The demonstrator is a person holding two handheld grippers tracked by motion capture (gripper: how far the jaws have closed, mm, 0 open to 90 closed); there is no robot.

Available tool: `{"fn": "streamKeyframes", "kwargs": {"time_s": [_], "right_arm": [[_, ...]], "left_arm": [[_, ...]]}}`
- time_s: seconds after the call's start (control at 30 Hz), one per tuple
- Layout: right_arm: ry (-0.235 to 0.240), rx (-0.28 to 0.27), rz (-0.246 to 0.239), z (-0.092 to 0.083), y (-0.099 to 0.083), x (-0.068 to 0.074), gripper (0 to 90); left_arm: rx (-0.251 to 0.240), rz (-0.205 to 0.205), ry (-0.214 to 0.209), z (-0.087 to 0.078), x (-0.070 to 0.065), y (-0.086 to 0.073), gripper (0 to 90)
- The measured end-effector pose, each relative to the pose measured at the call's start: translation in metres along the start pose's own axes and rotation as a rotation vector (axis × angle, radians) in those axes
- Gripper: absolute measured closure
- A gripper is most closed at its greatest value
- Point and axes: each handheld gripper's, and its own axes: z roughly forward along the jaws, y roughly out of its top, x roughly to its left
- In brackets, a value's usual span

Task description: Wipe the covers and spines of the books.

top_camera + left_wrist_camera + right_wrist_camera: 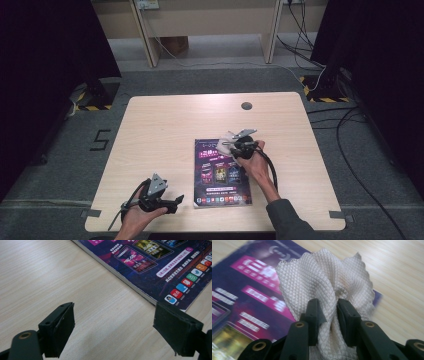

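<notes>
A purple magazine point(221, 173) lies flat in the middle of the wooden table point(160, 130). My right gripper point(231, 145) is over its far right corner, shut on a bunched cream waffle-weave cloth point(324, 277) that rests on the cover point(249, 290). In the right gripper view the cloth point(329, 322) is pinched between both jaws. My left gripper point(176, 200) rests near the table's front edge, left of the magazine, open with nothing between its fingers. The left gripper view has the magazine's near corner point(175, 282) just beyond the right jaw.
A round cable hole point(246, 106) sits near the table's far edge. Cables point(350, 125) trail over the grey floor to the right. Desk legs point(150, 45) stand beyond the table, and a "5" mark point(100, 140) is on the floor at left.
</notes>
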Motion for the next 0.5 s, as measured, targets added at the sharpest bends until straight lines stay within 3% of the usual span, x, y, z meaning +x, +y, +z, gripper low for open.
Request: {"fn": "streamKeyframes", "kwargs": {"time_s": [0.23, 0.5], "right_arm": [[0.029, 0.007, -0.065, 0.018, 0.021, 0.028, 71.5], [0.075, 0.006, -0.083, 0.03, 0.035, 0.05, 71.4]], "left_arm": [[-0.001, 0.005, -0.002, -0.001, 0.0, 0.0, 16.4], [0.004, 0.011, -0.001, -0.001, 0.0, 0.0, 16.4]]}}
